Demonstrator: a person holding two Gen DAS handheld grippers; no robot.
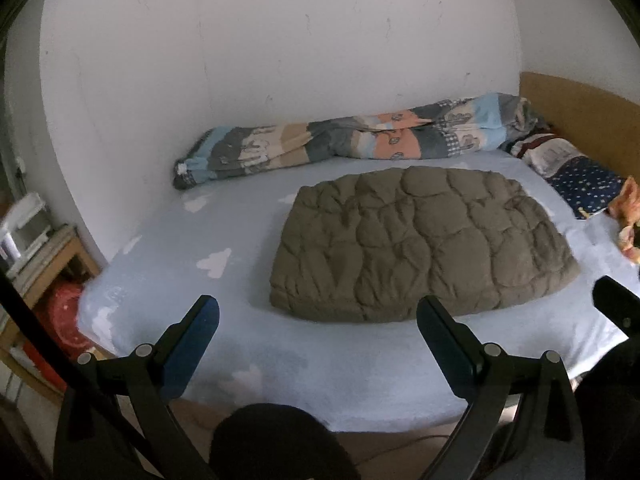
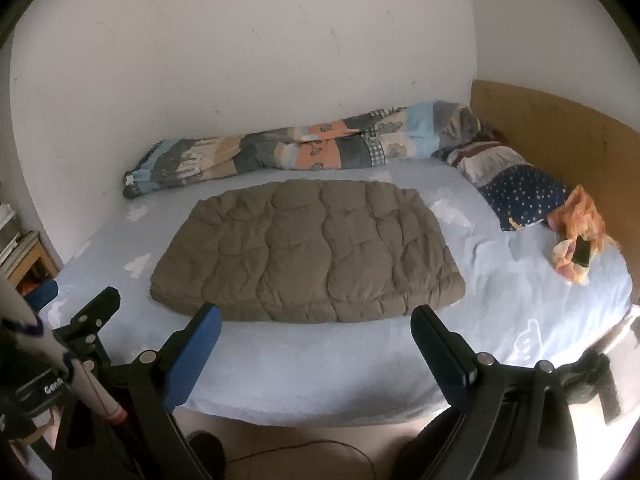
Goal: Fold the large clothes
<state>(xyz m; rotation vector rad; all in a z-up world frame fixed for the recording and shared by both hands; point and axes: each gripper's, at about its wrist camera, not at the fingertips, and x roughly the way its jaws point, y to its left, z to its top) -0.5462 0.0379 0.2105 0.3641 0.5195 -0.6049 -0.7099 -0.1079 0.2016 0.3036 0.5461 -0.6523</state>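
The olive quilted jacket (image 1: 424, 244) lies flat and folded into a rough rectangle on the light blue sheet (image 1: 160, 264) of the bed, straight ahead of both your tools; its near edge sits just beyond the fingertips in each wrist view, and nothing is touching it. Your left gripper (image 1: 318, 314) hangs over the near edge of the bed with its blue-padded fingers spread wide and nothing between them; from it the jacket lies ahead and slightly to the right. Your right gripper (image 2: 316, 322) is likewise spread wide and empty, with the jacket (image 2: 308, 250) dead ahead and reaching a little to its left. Beyond the jacket, a rolled patchwork duvet (image 2: 296, 148) lies along the white wall (image 2: 240, 60). Ahead and to the right of your right gripper, a dark blue starred pillow (image 2: 524, 196) rests against the wooden headboard (image 2: 568, 140), and an orange cloth (image 2: 578, 228) lies just beside it on the sheet. To the left of your left gripper, a wooden shelf unit (image 1: 60, 264) stands beside the bed.
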